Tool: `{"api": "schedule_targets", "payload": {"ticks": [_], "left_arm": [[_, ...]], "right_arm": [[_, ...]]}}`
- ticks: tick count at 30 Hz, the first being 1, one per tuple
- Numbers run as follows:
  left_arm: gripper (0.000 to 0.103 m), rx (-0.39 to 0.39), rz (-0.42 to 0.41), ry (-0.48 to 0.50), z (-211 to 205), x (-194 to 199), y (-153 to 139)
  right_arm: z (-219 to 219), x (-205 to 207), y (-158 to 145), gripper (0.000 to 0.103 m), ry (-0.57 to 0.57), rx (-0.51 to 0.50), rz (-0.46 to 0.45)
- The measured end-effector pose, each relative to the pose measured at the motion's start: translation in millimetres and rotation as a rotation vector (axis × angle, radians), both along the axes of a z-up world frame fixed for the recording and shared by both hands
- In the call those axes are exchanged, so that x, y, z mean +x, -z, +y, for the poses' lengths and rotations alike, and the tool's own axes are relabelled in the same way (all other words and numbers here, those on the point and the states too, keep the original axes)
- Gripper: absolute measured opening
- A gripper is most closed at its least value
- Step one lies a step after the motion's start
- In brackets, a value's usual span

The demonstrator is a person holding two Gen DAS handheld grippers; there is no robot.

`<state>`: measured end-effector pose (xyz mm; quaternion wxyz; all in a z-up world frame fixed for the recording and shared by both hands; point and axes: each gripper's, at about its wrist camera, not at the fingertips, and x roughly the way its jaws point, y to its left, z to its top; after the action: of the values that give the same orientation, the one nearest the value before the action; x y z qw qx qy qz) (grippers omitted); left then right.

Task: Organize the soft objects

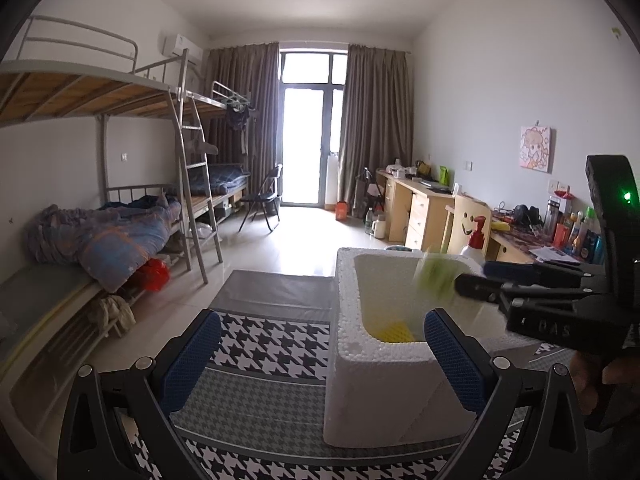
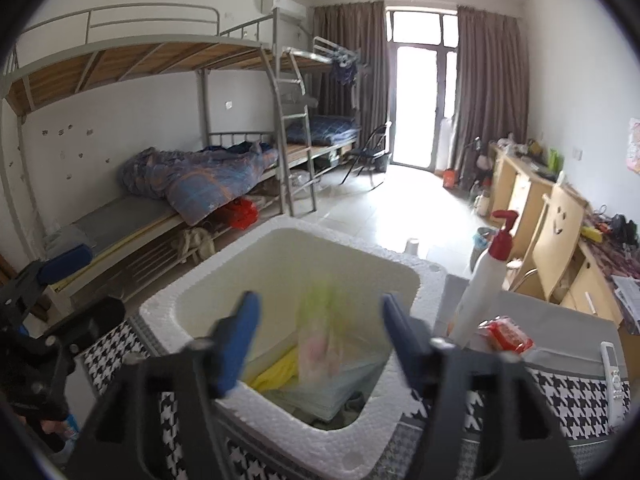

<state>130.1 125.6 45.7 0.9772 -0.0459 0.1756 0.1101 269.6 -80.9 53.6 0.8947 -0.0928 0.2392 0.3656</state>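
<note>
A white foam box (image 2: pixel 428 280) stands on a houndstooth-covered table (image 1: pixel 264 344). My right gripper (image 2: pixel 320 322) is above its opening with the jaws wide apart. A blurred green and pink soft thing (image 2: pixel 324 344) hangs between the fingers, and neither pad touches it. In the left wrist view it is a green smear (image 1: pixel 436 280) at the tips of the right gripper (image 1: pixel 480 280). A yellow cloth (image 2: pixel 276 376) and clear wrapped items (image 2: pixel 344 384) lie inside the box. My left gripper (image 1: pixel 322 360) is open just in front of the box, holding nothing.
A white pump bottle with a red top (image 2: pixel 484 280), a red packet (image 2: pixel 508 334) and a white remote (image 2: pixel 614 372) stand on the table right of the box. Bunk beds (image 1: pixel 120 232) line the left wall and wooden desks (image 1: pixel 424 208) the right.
</note>
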Motion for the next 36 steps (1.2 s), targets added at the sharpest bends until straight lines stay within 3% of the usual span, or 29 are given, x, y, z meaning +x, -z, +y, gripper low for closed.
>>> {"api": "schedule_targets", "payload": {"ticks": [11, 18, 20, 36], "left_arm": [[0.102, -0.001, 0.0, 0.001, 0, 0, 0], [0.102, 0.006, -0.002, -0.009, -3, -2, 0], [0.102, 0.004, -0.005, -0.011, -5, -3, 0], [0.102, 0.016, -0.029, 0.009, -22, -10, -11]], "right_arm": [[-10, -4, -3, 0.072, -0.01, 0.034, 0.02], [-21, -15, -9, 0.096, 0.007, 0.062, 0.001], [-23, -17, -10, 0.099, 0.009, 0.06, -0.004], [-51, -32, -15, 0.101, 0.062, 0.097, -0.022]]}}
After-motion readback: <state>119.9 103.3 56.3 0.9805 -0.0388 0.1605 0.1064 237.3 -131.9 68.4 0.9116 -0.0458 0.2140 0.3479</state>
